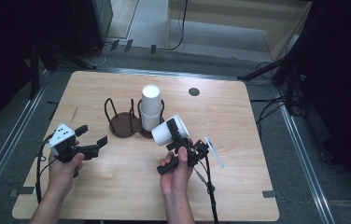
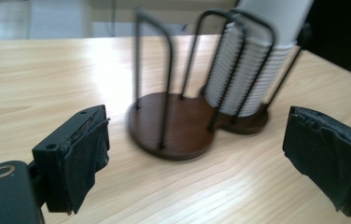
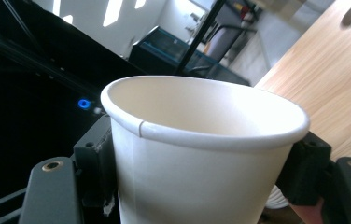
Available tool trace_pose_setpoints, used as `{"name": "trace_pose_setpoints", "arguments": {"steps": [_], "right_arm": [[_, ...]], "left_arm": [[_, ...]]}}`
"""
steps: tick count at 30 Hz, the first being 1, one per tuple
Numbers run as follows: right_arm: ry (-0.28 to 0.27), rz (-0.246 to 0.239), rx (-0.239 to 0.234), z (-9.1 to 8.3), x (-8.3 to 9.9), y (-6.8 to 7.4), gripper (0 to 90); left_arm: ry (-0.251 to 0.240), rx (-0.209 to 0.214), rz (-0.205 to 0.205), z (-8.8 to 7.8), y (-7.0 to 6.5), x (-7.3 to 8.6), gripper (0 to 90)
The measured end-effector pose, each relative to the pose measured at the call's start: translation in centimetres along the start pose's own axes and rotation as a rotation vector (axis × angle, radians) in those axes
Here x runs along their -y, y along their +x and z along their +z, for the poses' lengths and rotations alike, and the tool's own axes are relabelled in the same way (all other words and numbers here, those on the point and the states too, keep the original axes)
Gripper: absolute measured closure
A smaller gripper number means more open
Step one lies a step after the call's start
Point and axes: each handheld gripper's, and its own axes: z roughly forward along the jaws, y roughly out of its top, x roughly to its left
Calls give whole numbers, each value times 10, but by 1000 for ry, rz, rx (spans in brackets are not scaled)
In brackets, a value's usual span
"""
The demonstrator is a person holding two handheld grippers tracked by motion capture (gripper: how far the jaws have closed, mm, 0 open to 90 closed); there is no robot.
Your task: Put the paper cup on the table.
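My right gripper point(image 1: 176, 135) is shut on a white paper cup point(image 1: 170, 129), held tilted just right of the rack. The right gripper view shows the cup point(image 3: 201, 154) close up, its rim open toward the camera, squeezed between both jaws. A dark two-bay wire cup rack point(image 1: 129, 123) stands mid-table; its right bay holds a stack of white cups point(image 1: 150, 112), its left bay holds nothing. My left gripper point(image 1: 92, 137) is open, left of the rack, nothing between its fingers. In the left gripper view, the rack point(image 2: 173, 123) and the cup stack point(image 2: 246, 74) lie ahead between my left gripper's point(image 2: 211, 154) jaws.
The wooden table point(image 1: 117, 186) has a dark round hole point(image 1: 193, 92) near its far edge. Cables trail from both grippers toward the front edge. Dark stands and cables ring the table on the floor.
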Motion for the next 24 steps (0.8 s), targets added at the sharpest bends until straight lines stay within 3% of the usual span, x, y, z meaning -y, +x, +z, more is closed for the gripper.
{"name": "trace_pose_setpoints", "arguments": {"steps": [2, 3, 4, 5, 7, 9, 15, 19, 24], "right_arm": [[-8, -52, 11, 0, -1, 0, 273], [-8, -52, 11, 0, -1, 0, 273], [-15, -111, 25, 1, -1, 1, 273], [-15, -111, 25, 1, -1, 1, 273], [-22, -188, 38, 1, -2, 3, 272], [-21, -219, 45, 1, -3, 4, 272], [-37, -298, 54, 4, -8, 5, 270], [-24, -383, 82, 9, -14, 7, 270], [-26, -505, 109, 15, -22, 11, 269]], "left_arm": [[-8, -38, -5, -2, 7, 4, 78], [-8, -38, -5, -2, 7, 4, 78], [-9, -60, -24, -5, 16, 9, 78], [-9, -60, -24, -5, 16, 9, 78], [-15, -83, -44, -8, 27, 14, 78], [-13, -95, -47, -9, 31, 17, 78], [9, -108, -59, -6, 35, 24, 78], [7, -106, -58, -5, 36, 27, 78], [17, -133, -59, -2, 39, 33, 78]]}}
